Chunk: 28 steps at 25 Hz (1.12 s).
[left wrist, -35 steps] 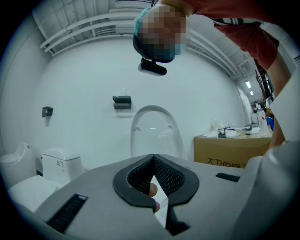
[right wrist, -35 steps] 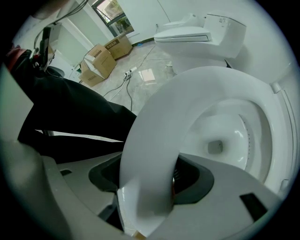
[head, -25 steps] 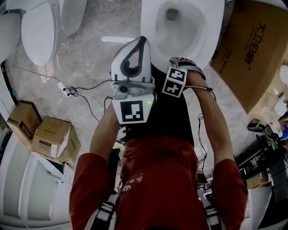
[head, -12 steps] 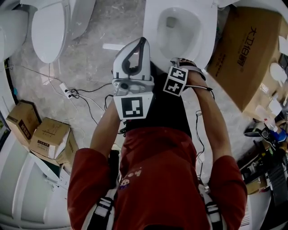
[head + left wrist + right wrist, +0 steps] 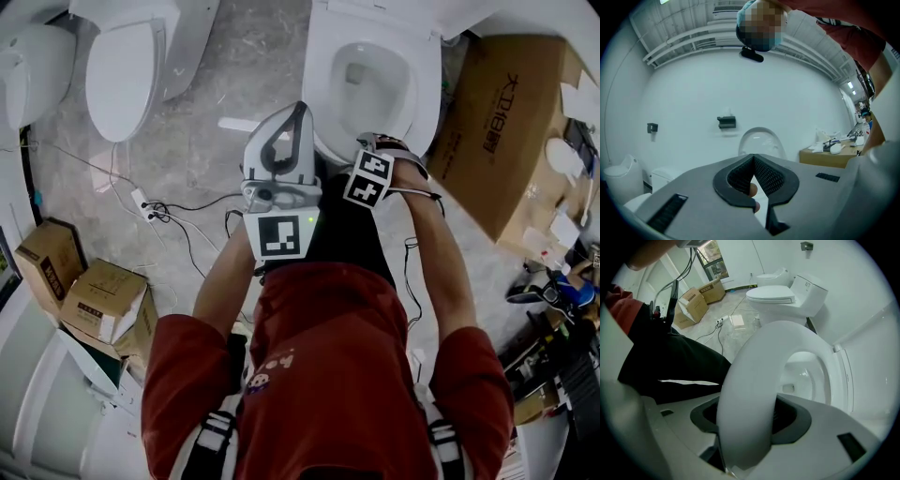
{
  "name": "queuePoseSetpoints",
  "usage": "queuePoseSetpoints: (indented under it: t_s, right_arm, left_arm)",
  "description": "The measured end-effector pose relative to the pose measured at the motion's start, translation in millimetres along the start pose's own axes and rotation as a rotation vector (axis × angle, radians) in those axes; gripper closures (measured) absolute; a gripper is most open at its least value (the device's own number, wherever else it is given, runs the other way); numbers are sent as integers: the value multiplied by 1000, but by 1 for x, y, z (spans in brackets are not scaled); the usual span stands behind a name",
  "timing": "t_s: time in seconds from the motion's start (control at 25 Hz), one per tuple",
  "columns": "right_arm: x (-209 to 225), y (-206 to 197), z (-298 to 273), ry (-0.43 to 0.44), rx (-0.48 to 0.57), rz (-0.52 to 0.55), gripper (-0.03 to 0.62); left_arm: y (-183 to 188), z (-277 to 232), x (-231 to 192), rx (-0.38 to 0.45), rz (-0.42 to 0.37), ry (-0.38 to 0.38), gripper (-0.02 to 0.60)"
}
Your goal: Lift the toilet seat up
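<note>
A grey marbled floor (image 5: 234,66) ran under white walls, with a toilet (image 5: 424,56) straight ahead of the person and a second toilet (image 5: 122,66), shut, well off to the left. A big cardboard box (image 5: 497,122) stood just right of the near toilet. Smaller boxes (image 5: 108,300) sat by the left wall, and cables (image 5: 178,208) trailed across the floor between them and the person.

The seat (image 5: 750,380) was raised off the bowl at a slant. In the right gripper view its ring stood up in front of the open bowl, which showed through it. The right gripper (image 5: 747,420) had the seat by its front edge, the dark fingers (image 5: 790,416) pinching the rim from both sides.

The left gripper (image 5: 752,161) was held beside it, apart from the toilet and pointing upward at the wall. Its fingers (image 5: 771,176) were pressed together at the tips, with nothing gripped.
</note>
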State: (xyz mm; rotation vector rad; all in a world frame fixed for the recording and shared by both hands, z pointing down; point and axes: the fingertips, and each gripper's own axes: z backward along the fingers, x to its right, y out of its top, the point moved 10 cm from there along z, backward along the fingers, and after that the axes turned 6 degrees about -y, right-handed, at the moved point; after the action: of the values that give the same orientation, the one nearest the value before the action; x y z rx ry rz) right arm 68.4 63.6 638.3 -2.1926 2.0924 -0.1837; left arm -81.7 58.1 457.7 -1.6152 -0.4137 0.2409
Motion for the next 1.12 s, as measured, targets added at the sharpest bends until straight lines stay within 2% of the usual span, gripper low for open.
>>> queuePoseSetpoints:
  t_s: [0.48,0.88,1.12]
  right_arm:
    - [22,4,40,-13,51,-24,342]
    - [34,5,66,-101,37,-35,365]
    - [45,7,87,-170,29,-23,384]
  left_arm:
    - [25,6,4,17,11,-5,574]
    - [47,-5,1,40,-16,-21,574]
    - [57,-10,1,74,12,-10,574]
